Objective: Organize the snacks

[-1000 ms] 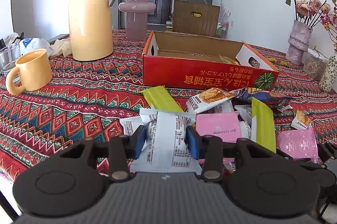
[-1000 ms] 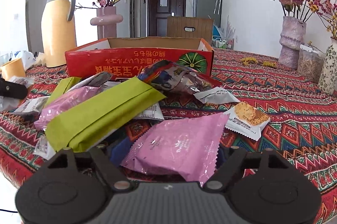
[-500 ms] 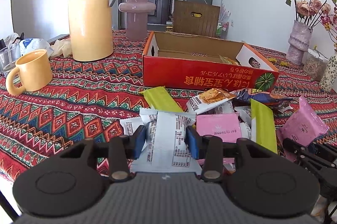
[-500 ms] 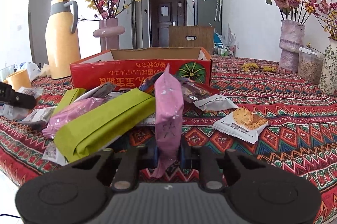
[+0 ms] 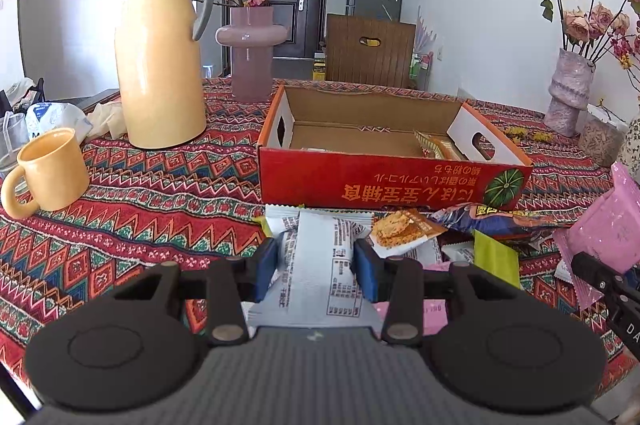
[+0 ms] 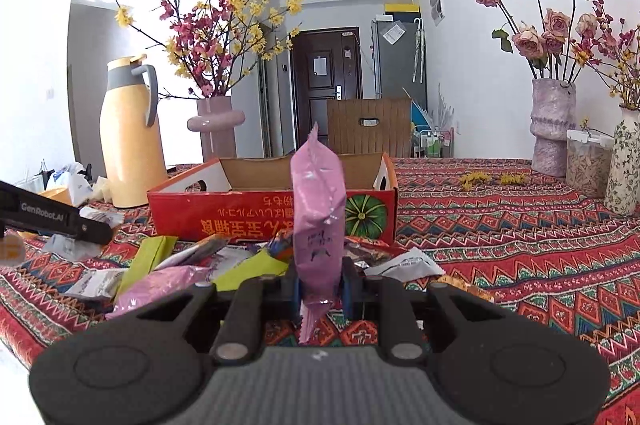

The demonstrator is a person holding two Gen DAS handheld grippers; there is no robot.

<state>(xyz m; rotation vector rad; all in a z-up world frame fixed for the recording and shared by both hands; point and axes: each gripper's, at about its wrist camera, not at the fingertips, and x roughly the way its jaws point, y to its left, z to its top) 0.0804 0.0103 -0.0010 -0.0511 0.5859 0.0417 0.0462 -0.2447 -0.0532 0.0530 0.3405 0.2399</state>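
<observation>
My left gripper (image 5: 315, 267) is shut on a white snack packet (image 5: 320, 265) with printed text, held just in front of the red cardboard box (image 5: 392, 185). My right gripper (image 6: 320, 289) is shut on a pink snack packet (image 6: 318, 209), which stands on edge above the pile; the same pink packet (image 5: 604, 229) shows at the right of the left wrist view. Loose snacks lie before the box: green packets (image 6: 148, 257), a cracker packet (image 5: 404, 229), another pink packet (image 6: 168, 285). The box holds a few snacks (image 5: 436, 147) at its right end.
A yellow thermos jug (image 5: 160, 65) and a yellow mug (image 5: 48, 177) stand at the left on the patterned tablecloth (image 6: 520, 245). A pink vase (image 5: 252, 61) stands behind the box. Flower vases (image 6: 554, 129) and a jar (image 6: 588, 165) line the right side.
My right gripper has shut on the pink packet and lifted it upright off the pile. My left gripper has carried the white packet forward, closer to the red box.
</observation>
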